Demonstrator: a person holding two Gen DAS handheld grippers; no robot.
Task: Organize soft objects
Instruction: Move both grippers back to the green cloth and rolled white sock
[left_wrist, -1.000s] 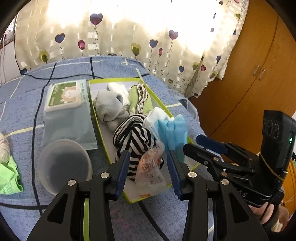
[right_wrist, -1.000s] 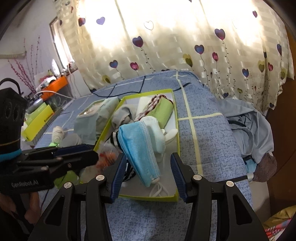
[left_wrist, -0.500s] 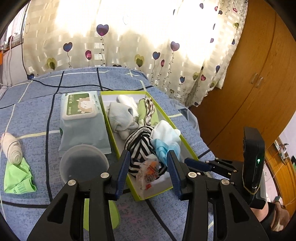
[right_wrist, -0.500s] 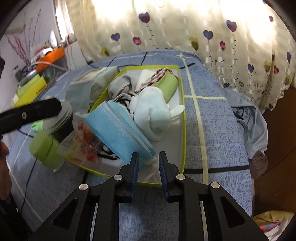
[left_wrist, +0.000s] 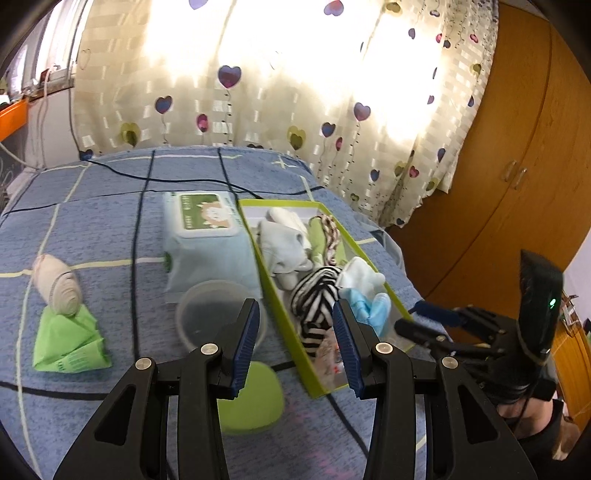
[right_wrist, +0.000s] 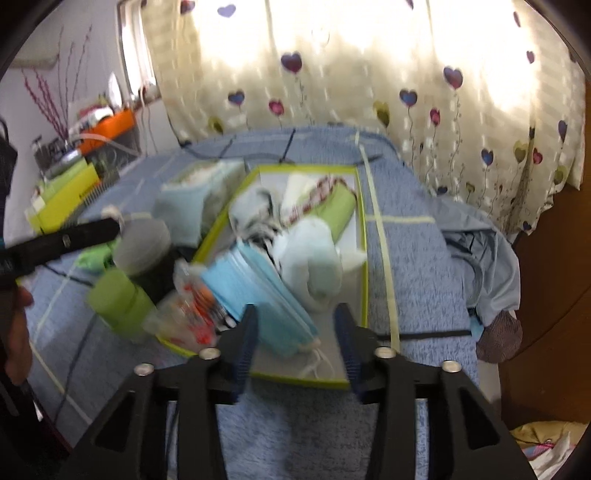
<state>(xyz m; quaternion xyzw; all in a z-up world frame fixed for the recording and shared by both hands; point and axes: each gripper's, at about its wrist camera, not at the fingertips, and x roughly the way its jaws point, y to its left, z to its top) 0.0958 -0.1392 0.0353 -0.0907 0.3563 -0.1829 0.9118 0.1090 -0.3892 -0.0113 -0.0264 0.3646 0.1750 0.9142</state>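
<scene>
A: Surroundings, near to far?

B: A green lid (left_wrist: 255, 398) lies nearest on the blue bedspread (left_wrist: 110, 221), then a clear round tub (left_wrist: 218, 317), then a wipes pack (left_wrist: 205, 236) just left of the green-rimmed tray (left_wrist: 275, 291). A rolled bandage (left_wrist: 55, 284) rests on a green packet (left_wrist: 68, 345), well to the left.

A: Grippers?

B: Left gripper (left_wrist: 295, 339) spread wide, holding nothing, above the tray's near end. Right gripper (right_wrist: 295, 339) likewise released, empty, at the tray's near edge.

A: The soft items?

B: In the tray: blue face masks (right_wrist: 258, 284), a white sock (right_wrist: 314, 254), a striped sock (left_wrist: 314, 299). The right view is blurred, so whether a pad touches the masks is uncertain.
</scene>
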